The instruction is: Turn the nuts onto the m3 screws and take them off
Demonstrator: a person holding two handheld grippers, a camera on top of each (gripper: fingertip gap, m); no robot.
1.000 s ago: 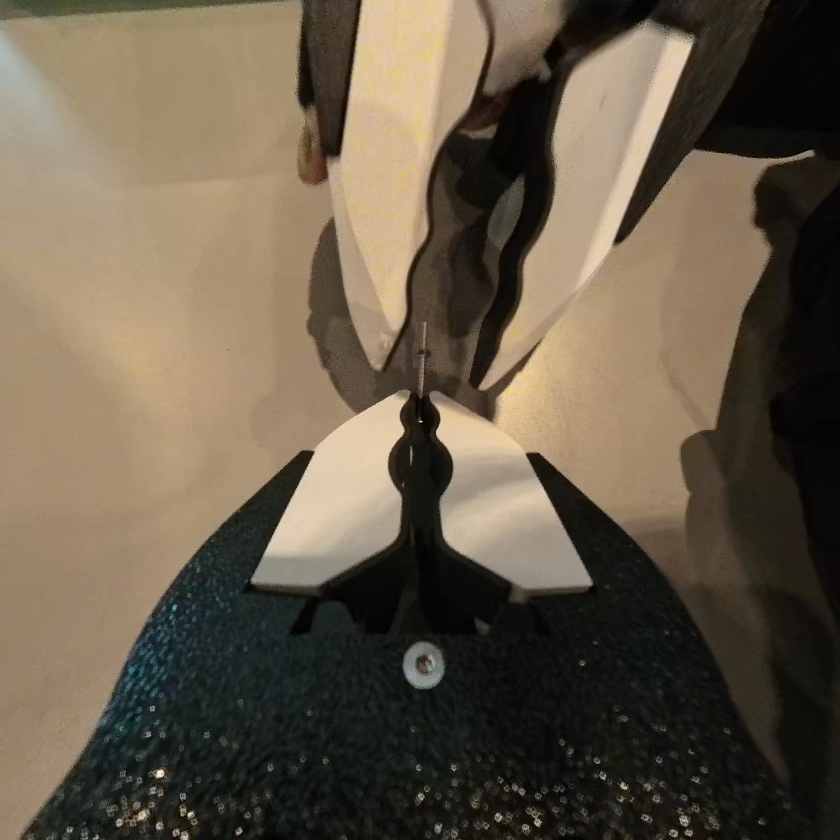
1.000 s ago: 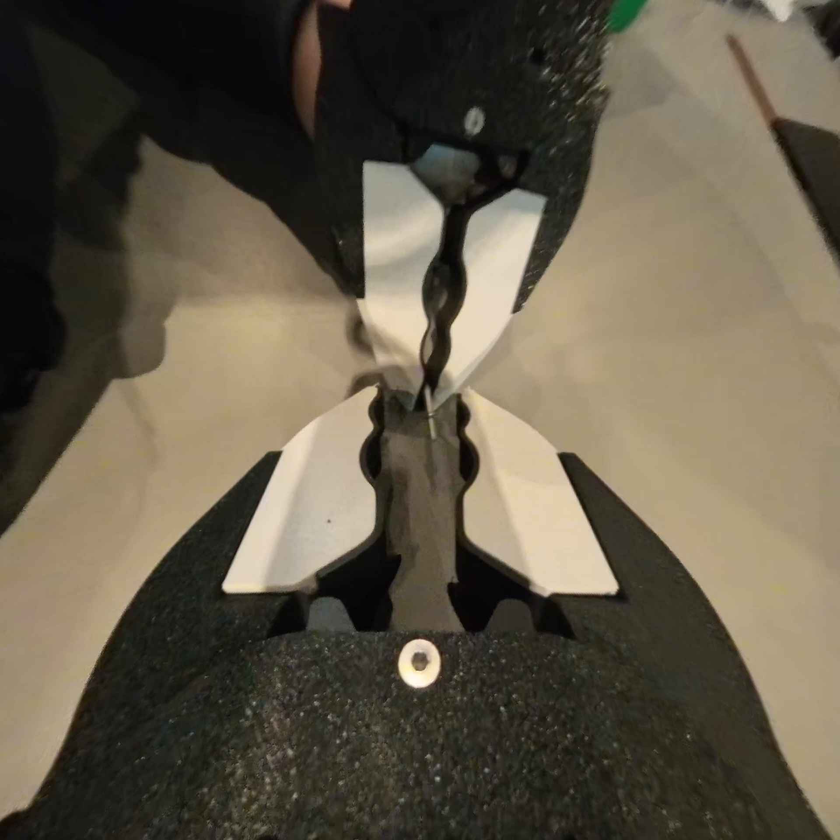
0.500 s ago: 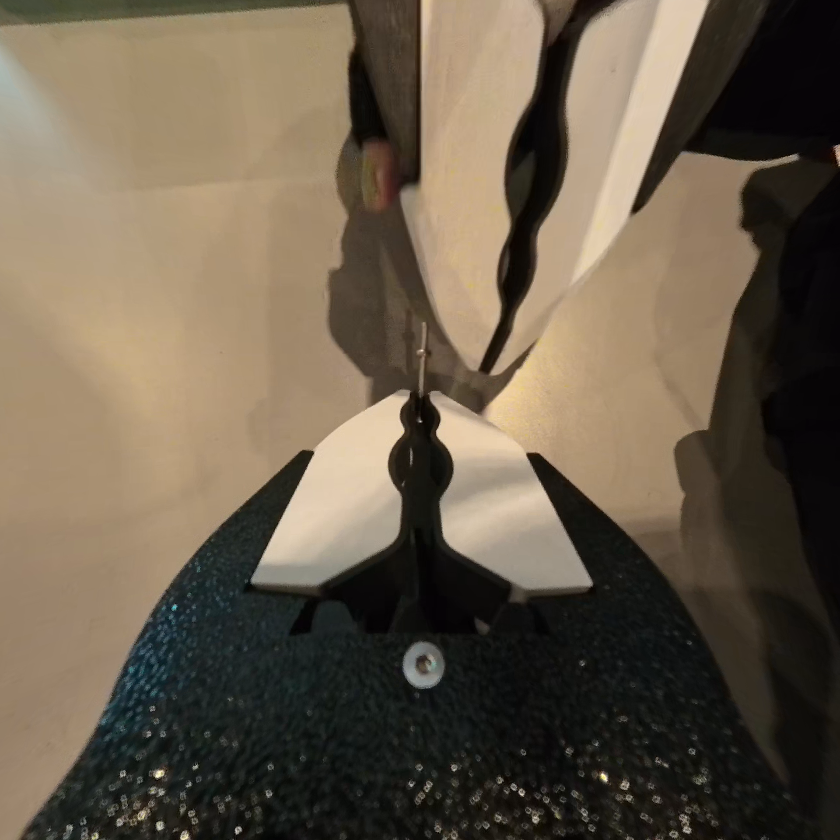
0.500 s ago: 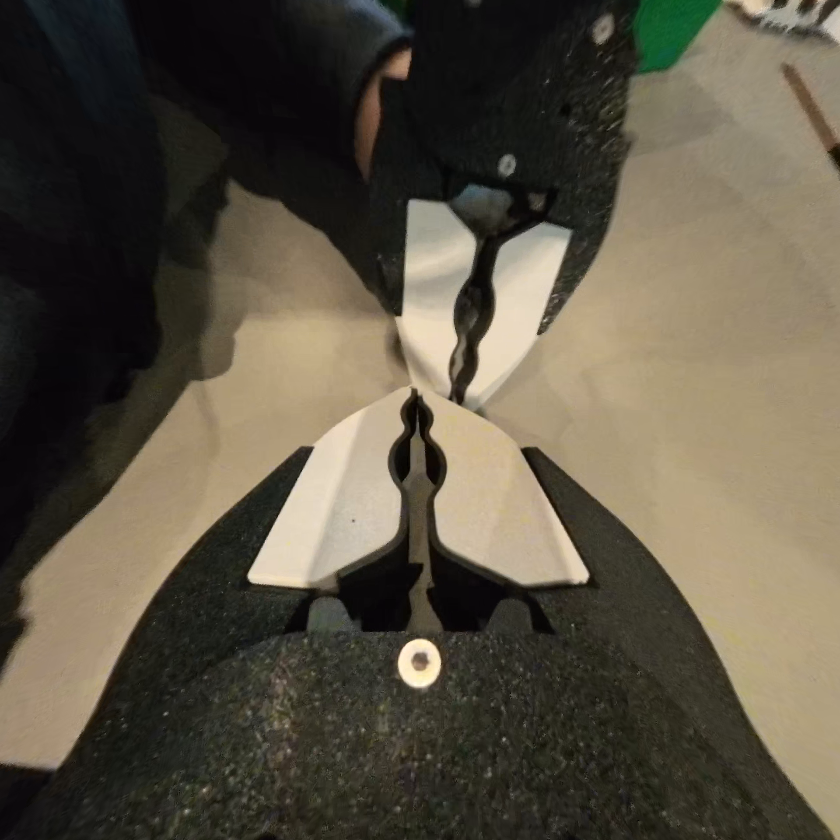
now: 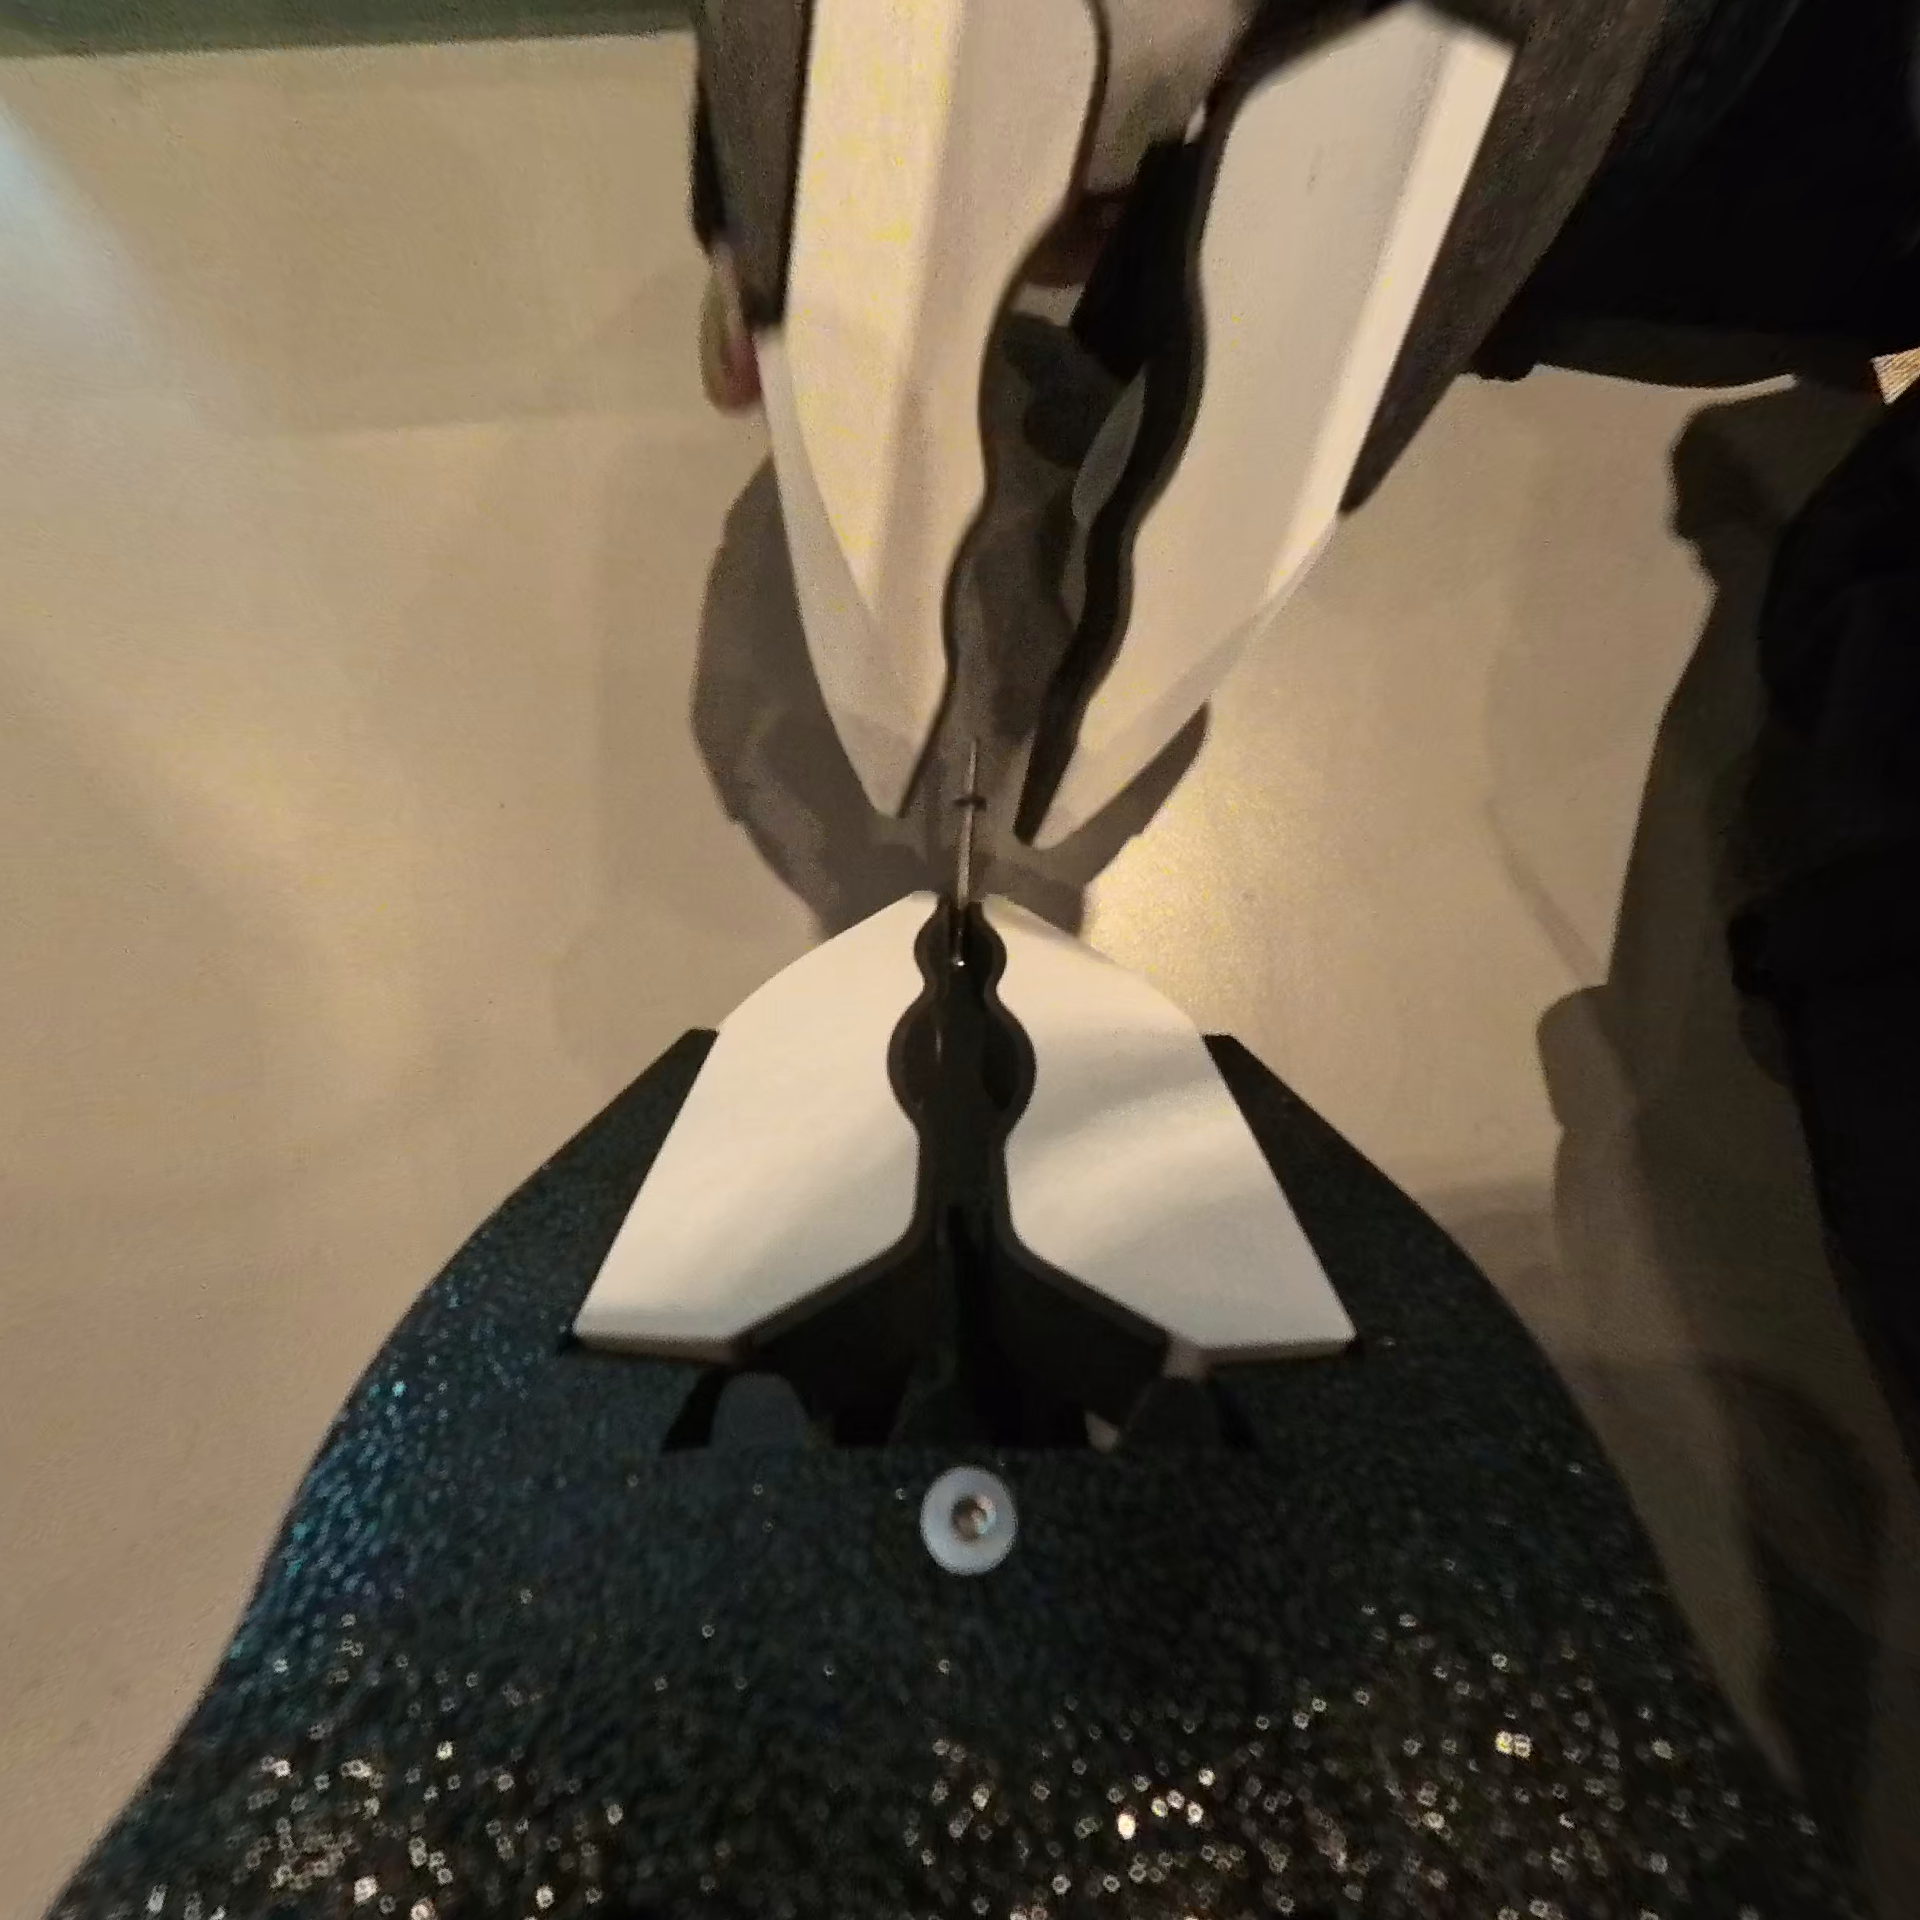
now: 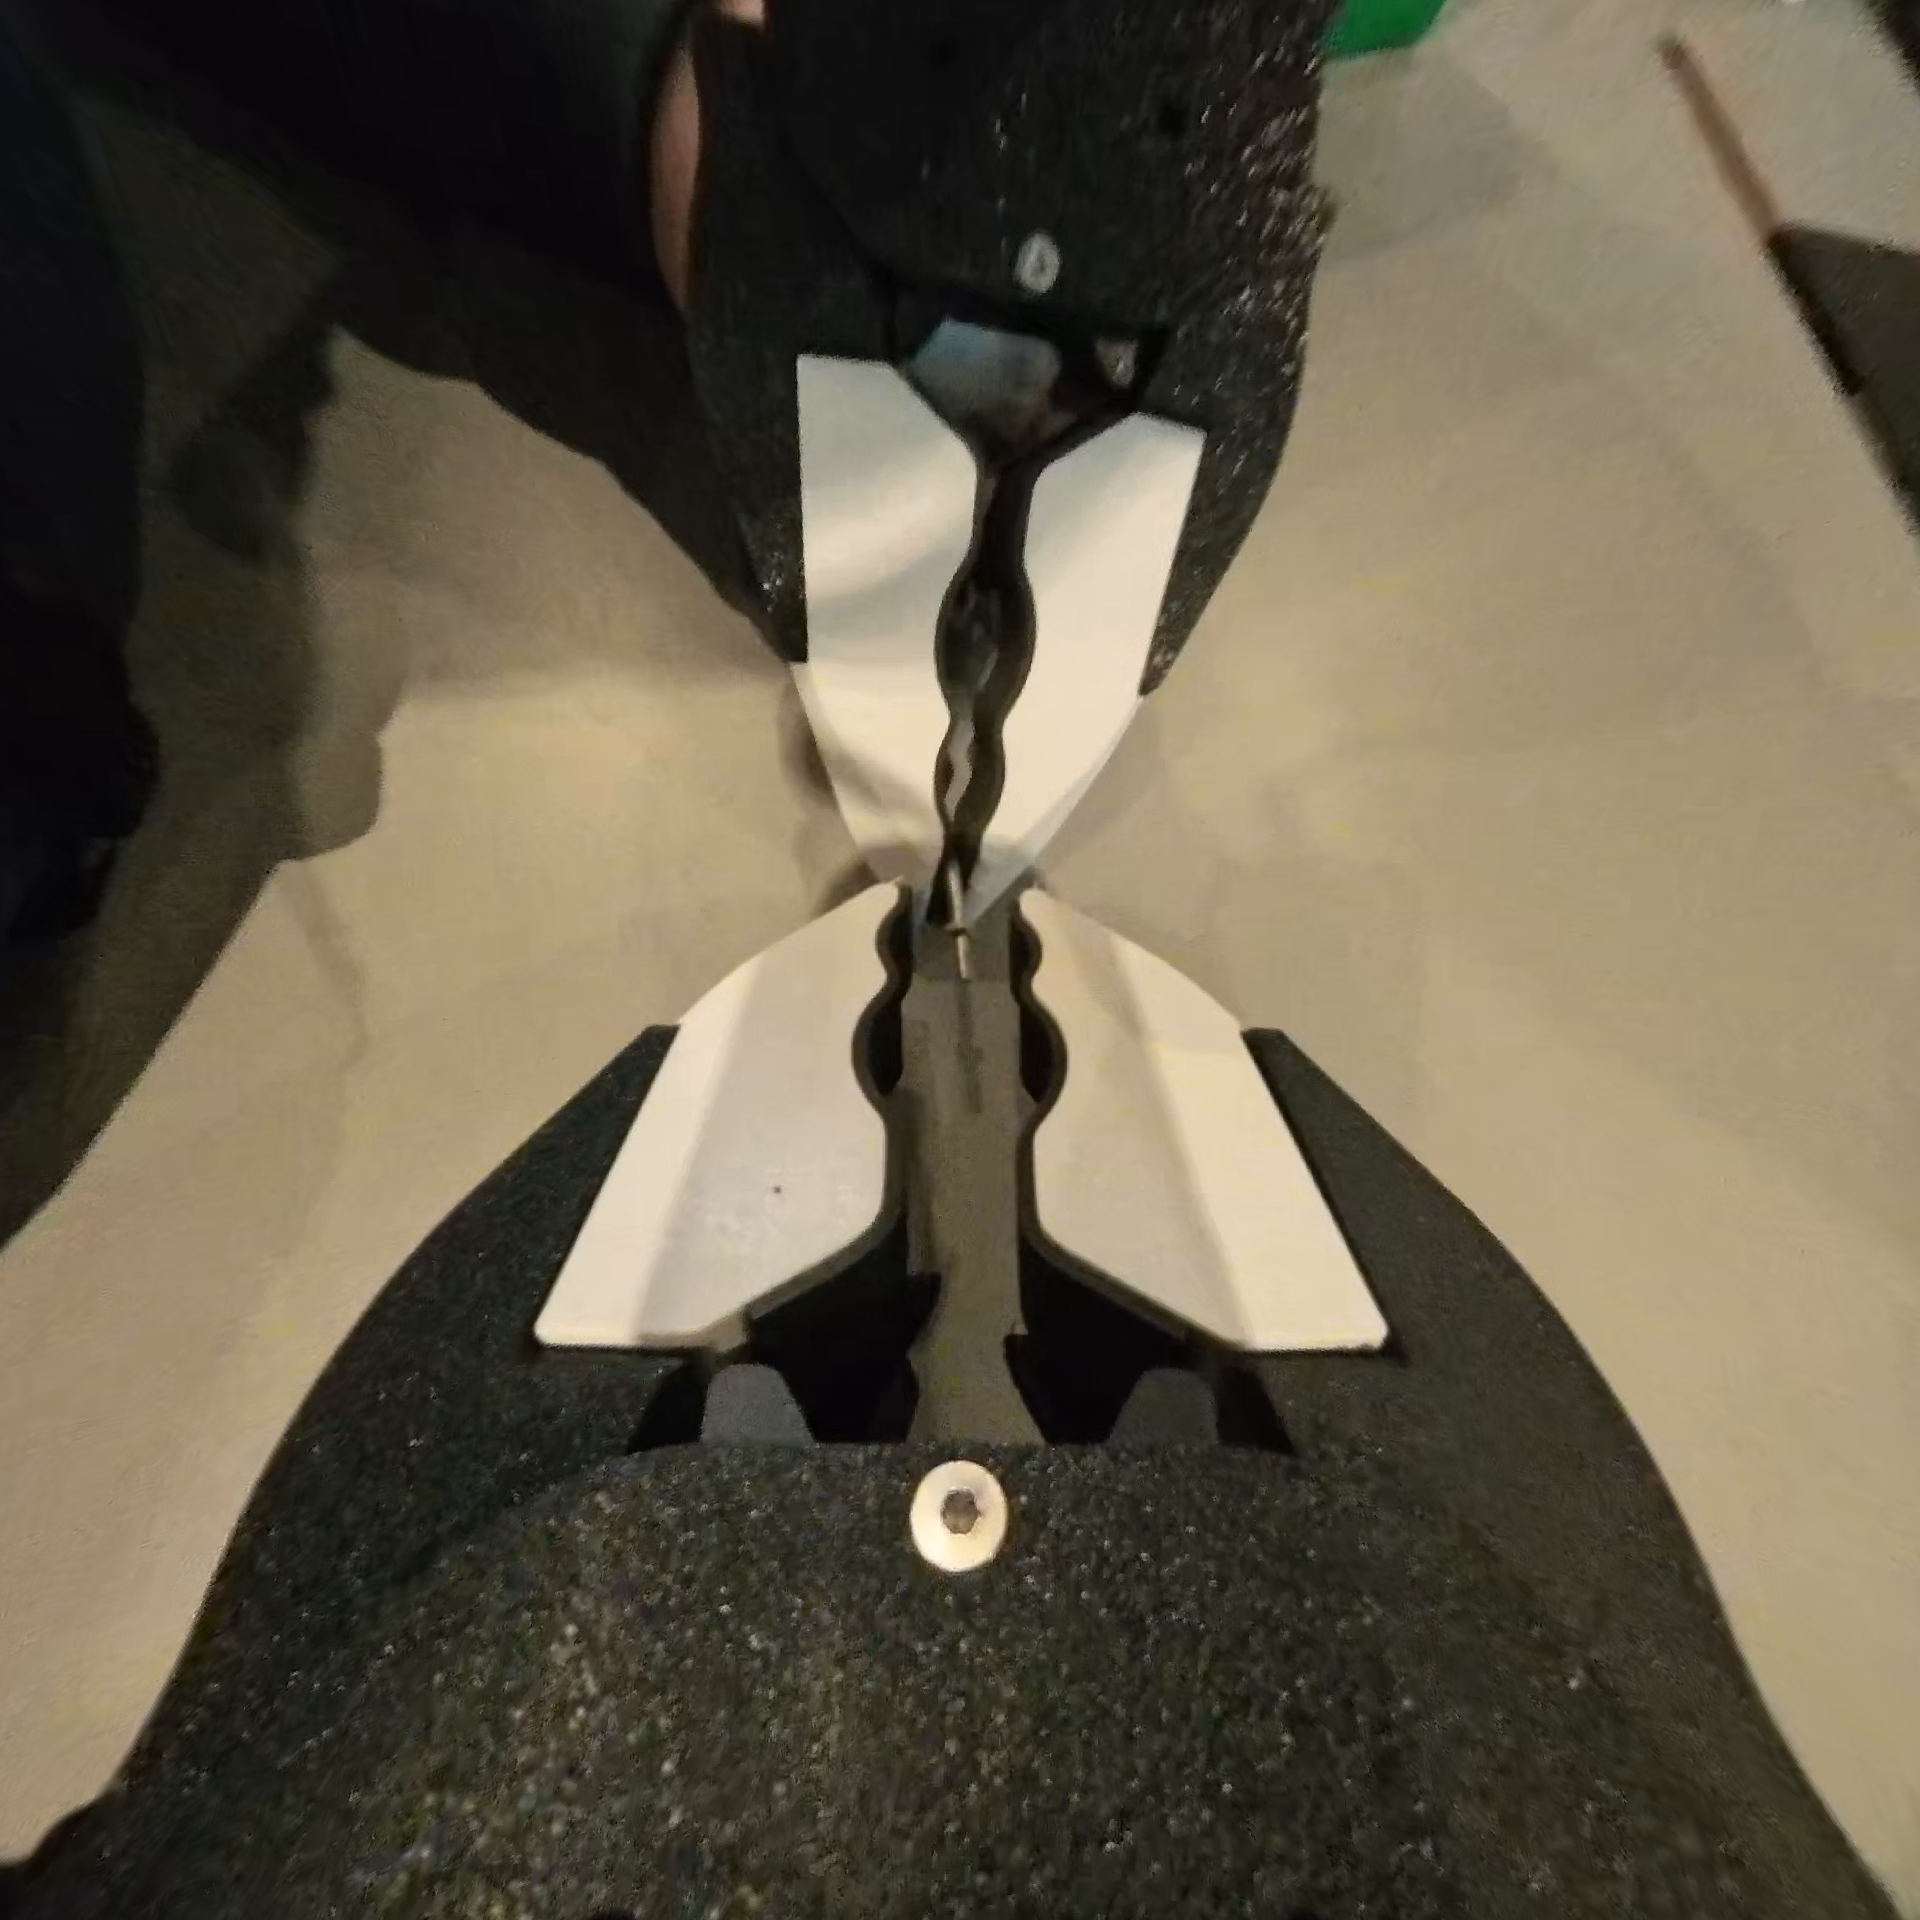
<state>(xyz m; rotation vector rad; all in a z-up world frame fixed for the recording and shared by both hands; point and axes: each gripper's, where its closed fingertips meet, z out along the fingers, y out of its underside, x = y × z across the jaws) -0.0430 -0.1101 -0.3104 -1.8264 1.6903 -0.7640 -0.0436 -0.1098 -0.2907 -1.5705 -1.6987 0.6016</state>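
My left gripper (image 5: 961,906) is shut on a thin silver m3 screw (image 5: 969,857), which sticks out forward from its fingertips. A small dark nut (image 5: 968,801) sits on the screw's shaft, a little short of its free end. My right gripper (image 5: 966,826) comes in from the top, open, with one fingertip on each side of the nut and a gap on both sides. In the right wrist view my right gripper (image 6: 961,912) is open around the screw (image 6: 962,951) and nut (image 6: 953,928), and the left gripper (image 6: 956,862) faces it, shut on the screw.
A beige table top (image 5: 364,623) lies under both grippers. A person's dark sleeves fill the right edge (image 5: 1849,727) and the upper left (image 6: 312,156). A green object (image 6: 1382,26) and a dark block with a brown stick (image 6: 1860,301) lie far right. Both grippers' tips are close together, under 4 cm apart.
A second ago my right gripper stood open around the screw. It then shut beside the screw with the nut still on the shaft. Now it is open around the nut again.
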